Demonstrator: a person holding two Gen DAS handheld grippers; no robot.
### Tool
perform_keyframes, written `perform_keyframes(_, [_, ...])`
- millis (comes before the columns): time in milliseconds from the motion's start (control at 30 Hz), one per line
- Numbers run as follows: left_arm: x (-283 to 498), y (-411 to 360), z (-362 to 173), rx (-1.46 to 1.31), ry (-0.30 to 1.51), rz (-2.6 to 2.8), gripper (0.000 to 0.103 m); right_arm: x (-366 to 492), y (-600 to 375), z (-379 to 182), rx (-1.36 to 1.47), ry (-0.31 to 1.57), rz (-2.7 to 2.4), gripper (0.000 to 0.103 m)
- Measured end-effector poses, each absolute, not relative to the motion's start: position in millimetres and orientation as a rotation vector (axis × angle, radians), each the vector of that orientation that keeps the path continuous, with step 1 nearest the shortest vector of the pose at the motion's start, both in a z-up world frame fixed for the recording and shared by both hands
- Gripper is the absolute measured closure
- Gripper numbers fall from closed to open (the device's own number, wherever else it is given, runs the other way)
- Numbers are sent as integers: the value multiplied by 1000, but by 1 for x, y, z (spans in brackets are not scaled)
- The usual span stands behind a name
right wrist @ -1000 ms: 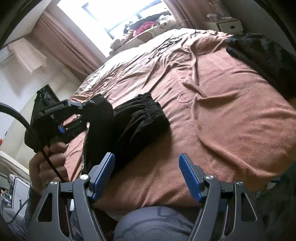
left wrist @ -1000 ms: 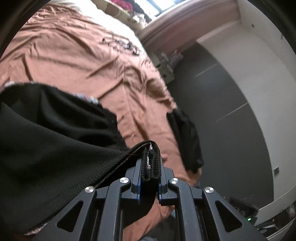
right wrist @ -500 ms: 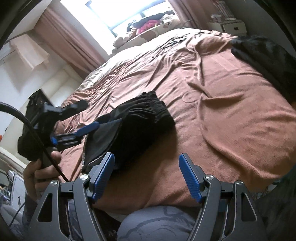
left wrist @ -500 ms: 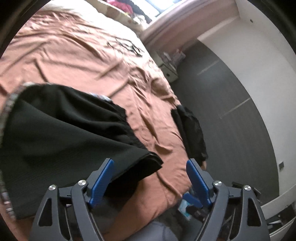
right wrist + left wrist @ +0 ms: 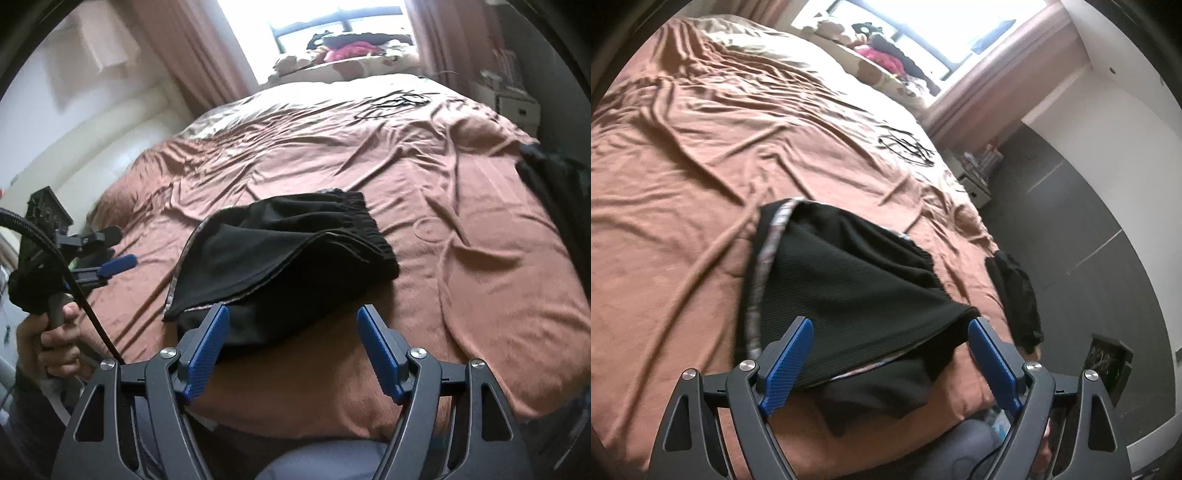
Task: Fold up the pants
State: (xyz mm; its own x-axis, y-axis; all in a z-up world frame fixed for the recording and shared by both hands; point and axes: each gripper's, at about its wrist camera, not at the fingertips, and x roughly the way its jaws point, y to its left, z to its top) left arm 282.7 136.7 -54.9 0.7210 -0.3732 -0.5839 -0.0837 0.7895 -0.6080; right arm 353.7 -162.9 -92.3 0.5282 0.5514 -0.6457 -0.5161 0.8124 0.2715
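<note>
Pants (image 5: 857, 291) folded, flat on bed (image 5: 687, 155), just ahead of both grippers. Long axis runs from the near hem away to the waistband at the far-right end. Left gripper (image 5: 890, 354): jaws opening, nothing clamped, clear of cloth. Right gripper (image 5: 293, 345): open, empty. Second dark garment (image 5: 1015, 299) right, at bed edge.

hidden: we are seeing the pants (image 5: 291, 254) covering their own lower folds | cut off: dark garment (image 5: 554, 177) is running past the right edge | blurred: windowsill clutter (image 5: 886, 55)
</note>
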Motion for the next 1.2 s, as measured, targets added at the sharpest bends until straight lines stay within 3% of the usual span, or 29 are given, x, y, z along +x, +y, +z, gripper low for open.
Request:
perform_keyframes(500, [207,200,-92,-752,691,17,16,361,-54,-93,-223,804,783,32])
perform_keyframes(900, [181,241,-76,-693,741,71,17,371,23,-102,-396,829,895,32])
perform_keyframes(1200, [168,253,-108,-766,722,109,17,372,66,-127,-522,858,939,32])
